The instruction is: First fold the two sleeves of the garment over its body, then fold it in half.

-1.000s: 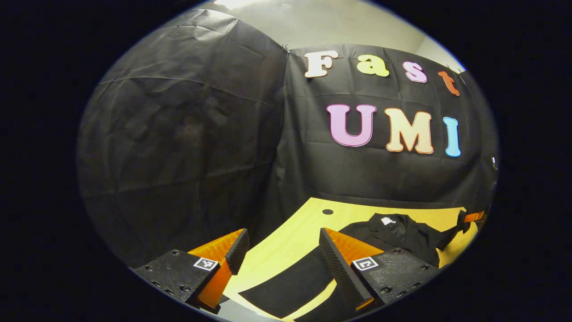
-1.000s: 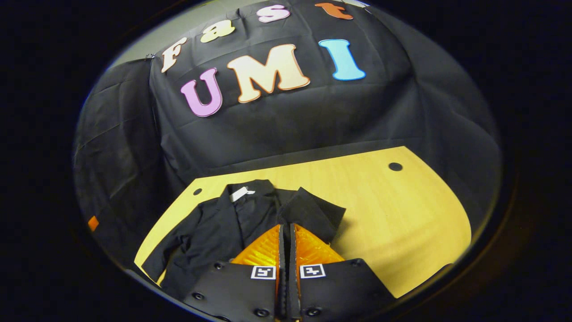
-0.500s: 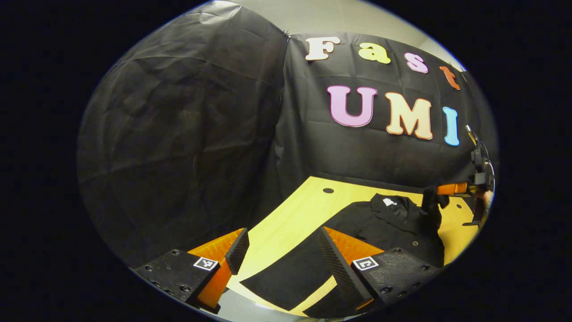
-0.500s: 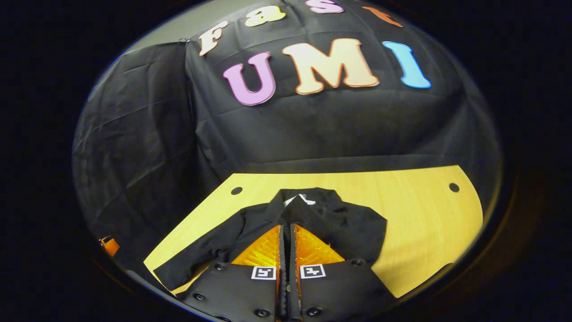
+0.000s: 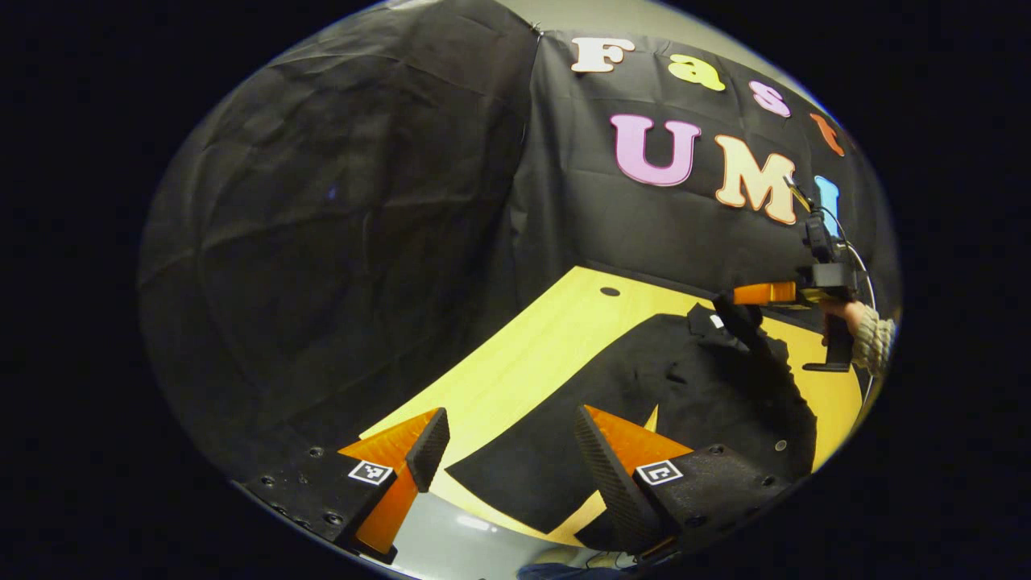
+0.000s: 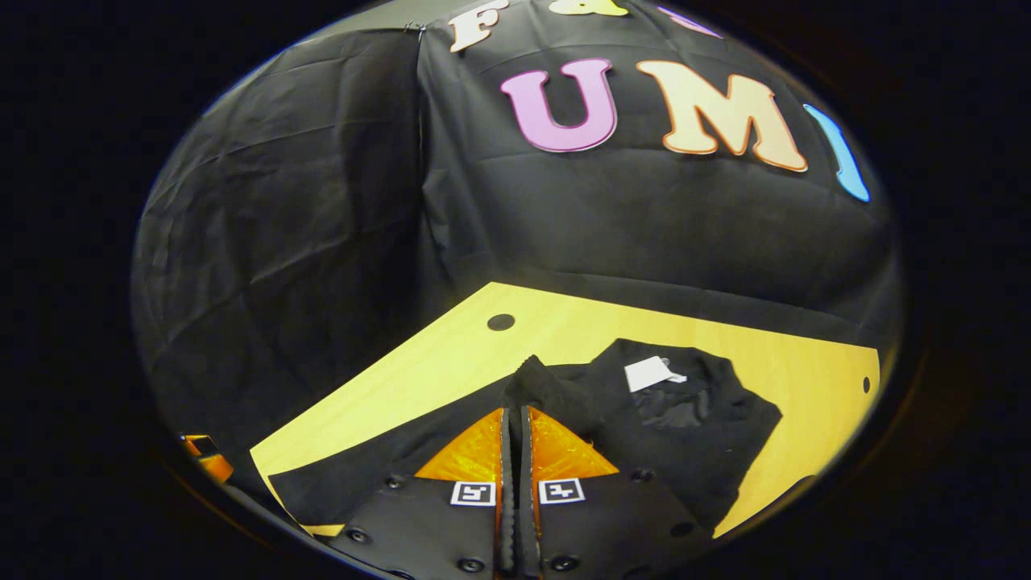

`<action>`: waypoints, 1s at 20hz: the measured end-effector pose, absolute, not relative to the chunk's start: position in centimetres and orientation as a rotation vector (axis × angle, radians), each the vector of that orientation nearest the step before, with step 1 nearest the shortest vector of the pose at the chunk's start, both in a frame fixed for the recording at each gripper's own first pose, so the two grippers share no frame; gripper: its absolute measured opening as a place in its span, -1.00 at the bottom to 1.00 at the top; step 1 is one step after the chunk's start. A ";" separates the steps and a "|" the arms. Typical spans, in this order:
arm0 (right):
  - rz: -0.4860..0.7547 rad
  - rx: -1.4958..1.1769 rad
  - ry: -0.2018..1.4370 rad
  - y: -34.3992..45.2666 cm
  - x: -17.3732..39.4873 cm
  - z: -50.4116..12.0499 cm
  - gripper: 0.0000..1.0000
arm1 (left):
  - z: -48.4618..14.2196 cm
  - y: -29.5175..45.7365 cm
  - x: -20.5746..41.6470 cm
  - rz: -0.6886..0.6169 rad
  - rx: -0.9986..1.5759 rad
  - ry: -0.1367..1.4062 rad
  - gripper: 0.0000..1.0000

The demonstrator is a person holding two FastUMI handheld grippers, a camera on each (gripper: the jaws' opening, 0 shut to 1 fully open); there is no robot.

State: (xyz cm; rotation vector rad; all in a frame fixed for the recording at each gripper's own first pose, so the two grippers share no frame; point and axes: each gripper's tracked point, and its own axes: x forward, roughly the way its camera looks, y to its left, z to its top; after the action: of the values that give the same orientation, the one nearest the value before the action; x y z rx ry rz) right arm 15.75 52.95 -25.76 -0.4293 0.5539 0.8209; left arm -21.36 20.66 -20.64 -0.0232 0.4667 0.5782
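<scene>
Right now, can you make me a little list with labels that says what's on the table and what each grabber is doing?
table: wooden top with small round holes
garment: black jacket lying on the table, white tag at the collar
right gripper: fingers shut on a sleeve, holding it up over the jacket's body
left gripper: fingers apart, holding nothing, above the near table edge
person: a hand holds the right gripper
</scene>
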 end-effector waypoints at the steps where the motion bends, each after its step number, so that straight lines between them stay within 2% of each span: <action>1: 0.829 -0.432 0.558 54.2 15.9 -26.5 -0.89 | -21.4 20.6 -21.6 0.573 -0.023 0.493 0.87; 8: 0.823 -0.481 0.649 57.8 17.2 -33.8 -0.89 | -25.0 21.1 -21.0 0.542 -0.076 0.559 0.86; 13: 0.822 -0.478 0.660 58.4 17.3 -34.8 -0.88 | -28.0 21.4 -21.0 0.516 -0.080 0.627 0.91; 15: 0.853 -0.448 0.676 58.9 17.0 -34.9 -0.55 | -28.5 21.4 -21.2 0.513 -0.078 0.656 0.90; 18: 0.865 -0.436 0.683 59.3 16.6 -35.0 -0.57 | -29.1 21.2 -21.4 0.512 -0.083 0.676 0.92; 20: 0.884 -0.433 0.701 59.4 15.9 -35.4 -0.28 | -29.4 20.9 -22.1 0.511 -0.095 0.695 0.92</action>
State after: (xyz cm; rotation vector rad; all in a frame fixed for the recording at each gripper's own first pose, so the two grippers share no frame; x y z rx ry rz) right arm 15.90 59.40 -35.36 -0.4333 0.7008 0.8840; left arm -22.06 20.88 -29.41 -0.0952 0.6948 0.5109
